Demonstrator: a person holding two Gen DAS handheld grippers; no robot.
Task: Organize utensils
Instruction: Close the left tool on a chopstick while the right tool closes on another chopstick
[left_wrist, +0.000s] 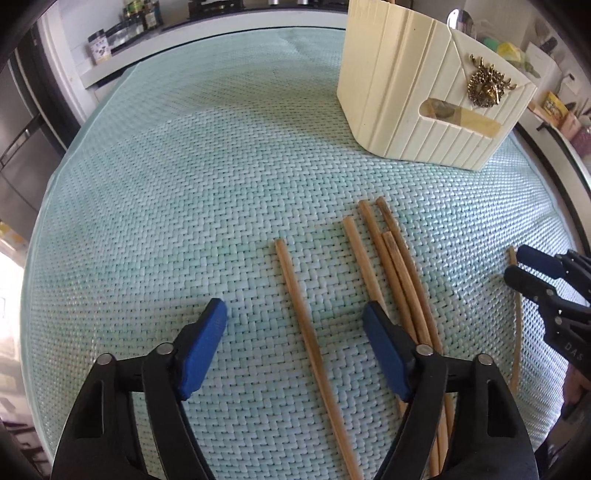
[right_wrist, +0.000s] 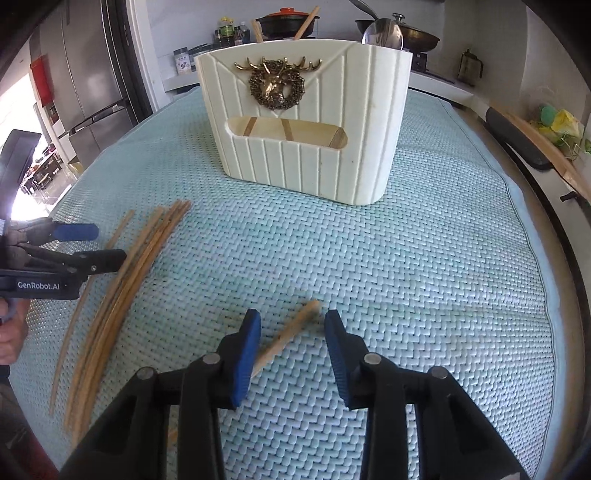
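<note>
Both pairs of jaws are spread apart and nothing is gripped. On the left, the left gripper (left_wrist: 293, 321) is held low over the woven mint mat (left_wrist: 184, 203), and a single chopstick (left_wrist: 306, 332) is seen running between its blue pads, long axis pointing away toward the far edge. Open mat is left free to the left of it, out to the rounded table rim. Just right of that stick, four more chopsticks (left_wrist: 395, 273) are bundled side by side, touching, aligned the same way; their near ends are hidden under the right finger. Further right, the right gripper (right_wrist: 291, 347) is positioned around a sixth chopstick (right_wrist: 291, 332), which is angled up to the right, toward the cream utensil holder (right_wrist: 310, 147). Six loose sticks are thus counted. The holder is stood upright at the far side, well apart, with two chopsticks and one spoon (right_wrist: 384, 33) projecting from it.
</note>
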